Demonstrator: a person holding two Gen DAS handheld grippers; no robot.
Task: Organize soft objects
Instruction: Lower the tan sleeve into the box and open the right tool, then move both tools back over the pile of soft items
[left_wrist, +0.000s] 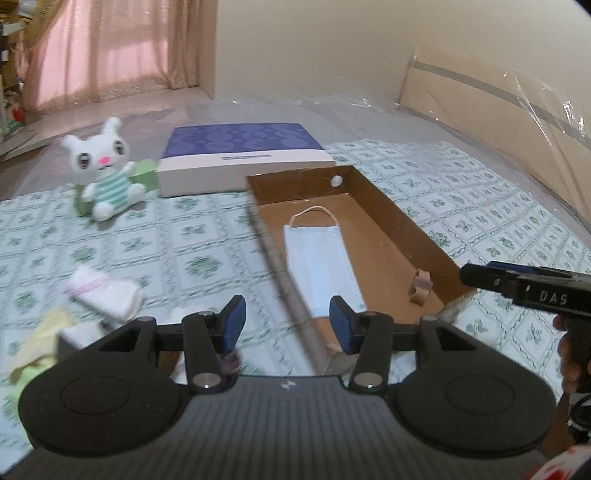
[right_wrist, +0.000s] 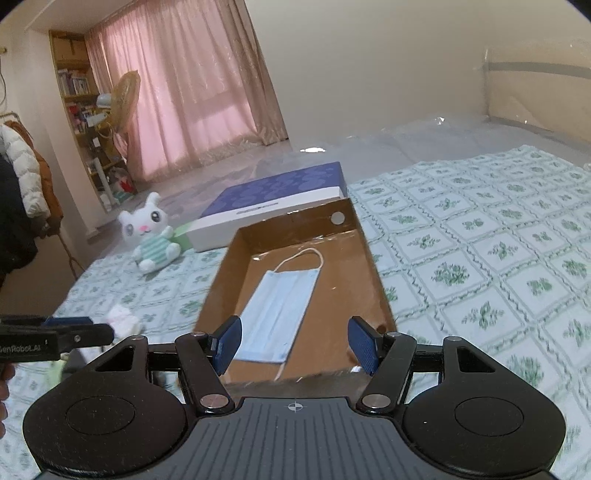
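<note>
Covering the bed: green-and-white floral quilt (right_wrist: 480, 266), clear plastic sheeting beyond it toward the wall. On the quilt, shallow brown cardboard box (right_wrist: 373, 258), open-topped, long axis running away from both cameras. Behind its far end, just beside it, flat blue-patterned lid (left_wrist: 243, 144) with white sides. Left of the lid, white plush rabbit (left_wrist: 105, 166) in a green-striped top, sitting upright against a green block (left_wrist: 146, 173). Inside the brown box, pale blue face mask (right_wrist: 280, 314) lying flat on the floor of the box, ear loop toward the far end; small tan curl of material (left_wrist: 419, 288) near the box's right wall, nature unclear. Outside the box on the left, folded white cloth with pink trim (left_wrist: 107, 291), blurred; nearer still, yellow-green cloth (left_wrist: 40, 347).

Left gripper (left_wrist: 287, 323) over the box's near left edge, blue pads spread wide, holding nothing. Right gripper (right_wrist: 295, 343) over the box's near end, likewise spread wide and unloaded.
</note>
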